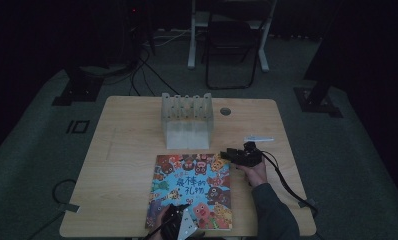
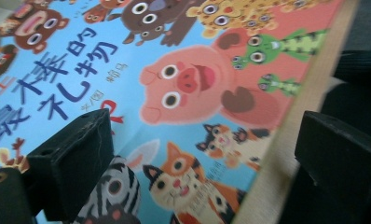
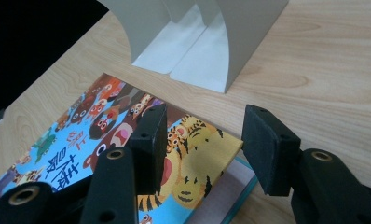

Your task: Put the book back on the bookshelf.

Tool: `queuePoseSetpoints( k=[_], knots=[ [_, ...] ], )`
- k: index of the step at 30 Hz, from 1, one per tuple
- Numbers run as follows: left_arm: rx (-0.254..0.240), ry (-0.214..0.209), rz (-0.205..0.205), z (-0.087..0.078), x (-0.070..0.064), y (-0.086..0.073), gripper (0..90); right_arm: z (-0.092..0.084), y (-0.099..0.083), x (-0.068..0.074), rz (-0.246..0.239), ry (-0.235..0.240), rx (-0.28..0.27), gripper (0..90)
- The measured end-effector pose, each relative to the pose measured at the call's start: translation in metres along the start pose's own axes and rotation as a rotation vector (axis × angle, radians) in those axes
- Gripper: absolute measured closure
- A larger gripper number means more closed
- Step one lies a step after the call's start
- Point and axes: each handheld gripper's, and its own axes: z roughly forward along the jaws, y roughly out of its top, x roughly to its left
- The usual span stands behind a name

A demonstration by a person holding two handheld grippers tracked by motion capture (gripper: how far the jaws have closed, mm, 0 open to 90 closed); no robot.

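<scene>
While you lean over the counter [image 1: 122,150]:
Book [image 1: 192,190]: flat at the near edge, front of the rack [image 1: 187,120].
Your left claw [image 2: 202,158]: spread, over the book's near corner.
Your right claw [image 3: 204,149]: spread, straddling the book's far right corner, pads not pressing.

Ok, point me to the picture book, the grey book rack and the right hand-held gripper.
picture book [image 1: 192,192]: high view, middle of the cover.
grey book rack [image 1: 187,131]: high view, its front base plate.
right hand-held gripper [image 3: 204,149]: right gripper view, midway between its fingertips.
</scene>
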Motion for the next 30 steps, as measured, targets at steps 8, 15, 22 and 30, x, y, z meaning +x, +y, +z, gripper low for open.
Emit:
queuePoseSetpoints(
  k=[8, 15, 22, 30],
  knots=[
    [-0.015, 0.055, 0.02, 0.001, 0.0, 0.002, 5.8, 0.001, 0.0, -0.001, -0.004, 0.0, 0.005, 50.7],
    [-0.06, 0.087, 0.044, -0.007, -0.001, 0.004, 5.7, 0.0, 0.0, 0.0, -0.006, 0.015, 0.002, 50.5],
    [-0.084, 0.1, 0.049, -0.013, -0.001, 0.006, 6.7, -0.002, -0.004, 0.004, -0.012, 0.046, 0.023, 46.7],
    [-0.119, 0.108, 0.052, -0.021, 0.0, 0.011, 6.7, -0.013, -0.004, 0.032, -0.071, 0.077, 0.09, 46.1]
  ],
)
